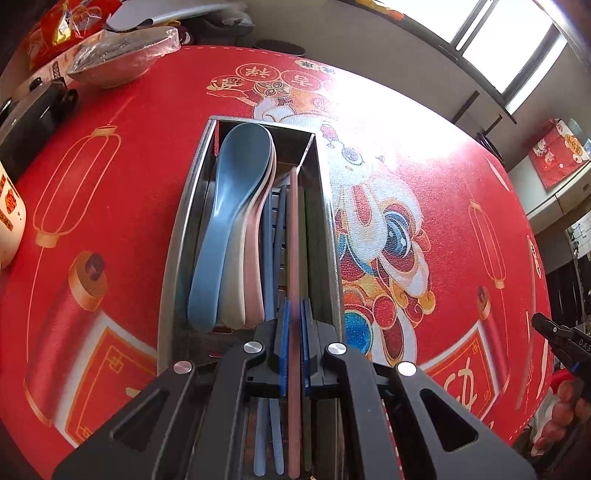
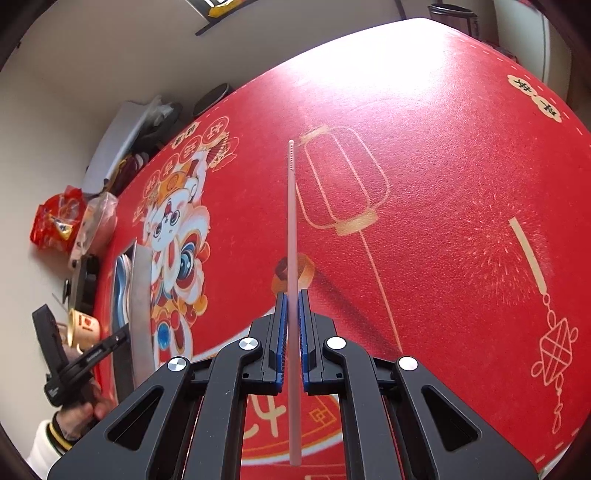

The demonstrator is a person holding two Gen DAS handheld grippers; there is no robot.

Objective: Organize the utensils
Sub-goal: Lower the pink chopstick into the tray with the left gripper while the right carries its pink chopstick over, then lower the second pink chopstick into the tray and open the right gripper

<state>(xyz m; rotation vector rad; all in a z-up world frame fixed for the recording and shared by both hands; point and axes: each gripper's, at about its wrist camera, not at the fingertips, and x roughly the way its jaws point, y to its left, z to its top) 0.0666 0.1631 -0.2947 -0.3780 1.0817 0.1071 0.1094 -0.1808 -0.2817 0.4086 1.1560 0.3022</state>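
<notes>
A metal utensil box (image 1: pixel 184 221) lies on the red tablecloth. Blue (image 1: pixel 225 206), cream and pink spoons are stacked in its left compartment. Its right compartment holds blue chopsticks (image 1: pixel 279 229) and a green one (image 1: pixel 303 236). My left gripper (image 1: pixel 294 306) is shut on a pink chopstick (image 1: pixel 293 229) that reaches into that right compartment. My right gripper (image 2: pixel 293 295) is shut on a second pink chopstick (image 2: pixel 291 214), held above the cloth and pointing away. In the right wrist view the box (image 2: pixel 142 288) is far left, with the left gripper (image 2: pixel 122 338) over it.
A plastic-wrapped bowl (image 1: pixel 122 55), a red snack bag (image 1: pixel 62 26) and a black device (image 1: pixel 29 114) sit at the table's far left. A white bottle (image 1: pixel 9 218) stands at the left edge. A cream cup (image 2: pixel 83 326) is near the box. The right gripper's tip (image 1: pixel 539 321) shows at the right.
</notes>
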